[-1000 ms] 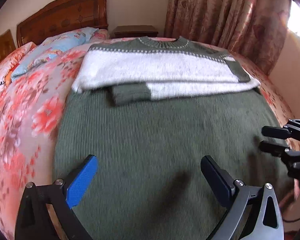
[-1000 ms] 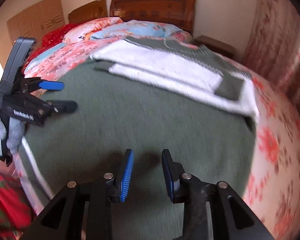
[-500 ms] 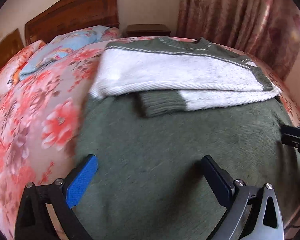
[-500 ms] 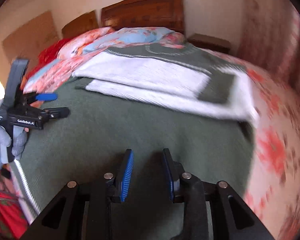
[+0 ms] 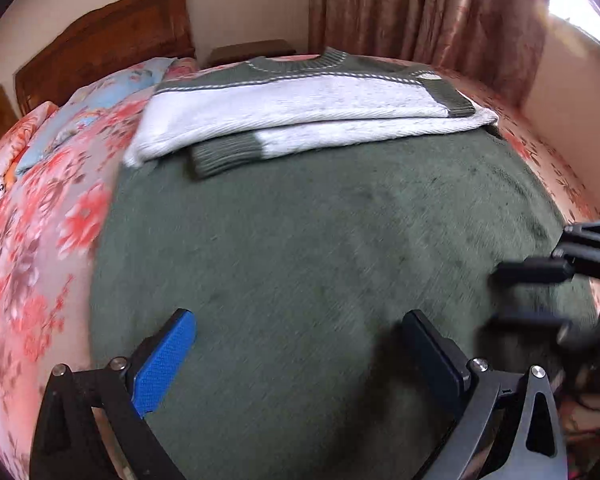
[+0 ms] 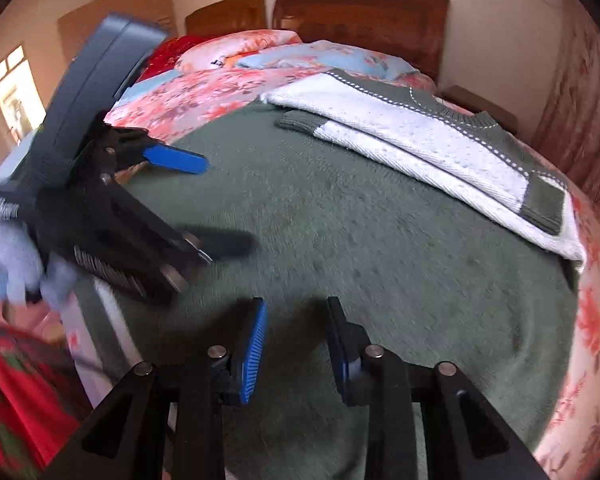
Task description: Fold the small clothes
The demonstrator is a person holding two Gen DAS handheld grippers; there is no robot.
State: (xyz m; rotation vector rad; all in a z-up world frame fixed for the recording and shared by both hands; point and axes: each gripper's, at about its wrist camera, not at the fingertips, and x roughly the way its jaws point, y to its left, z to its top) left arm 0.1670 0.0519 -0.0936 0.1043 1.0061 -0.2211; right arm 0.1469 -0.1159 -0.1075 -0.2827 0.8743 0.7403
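Note:
A green and white knit sweater point(image 5: 300, 240) lies flat on the bed, its white sleeves folded across the chest and one green cuff point(image 5: 224, 154) pointing left. My left gripper point(image 5: 296, 320) hovers over the green lower body, jaws wide open with nothing between them. It also shows in the right wrist view, left gripper point(image 6: 224, 204), held by a gloved hand near the hem's left side. My right gripper point(image 6: 296, 308) stands over the same green part, jaws partly apart and empty. It enters the left wrist view from the right edge, right gripper point(image 5: 528, 298).
A floral pink bedsheet point(image 5: 40, 240) surrounds the sweater. Pillows point(image 6: 300, 56) lie against the wooden headboard point(image 6: 360, 12). A nightstand point(image 5: 252, 48) and patterned curtains point(image 5: 420, 8) stand beyond the bed. Red fabric point(image 6: 12, 400) hangs at the bed's near edge.
Both grippers have shifted sideways over the hem and now sit closer together; each looms larger in the other's view. Neither jaw has changed its gap.

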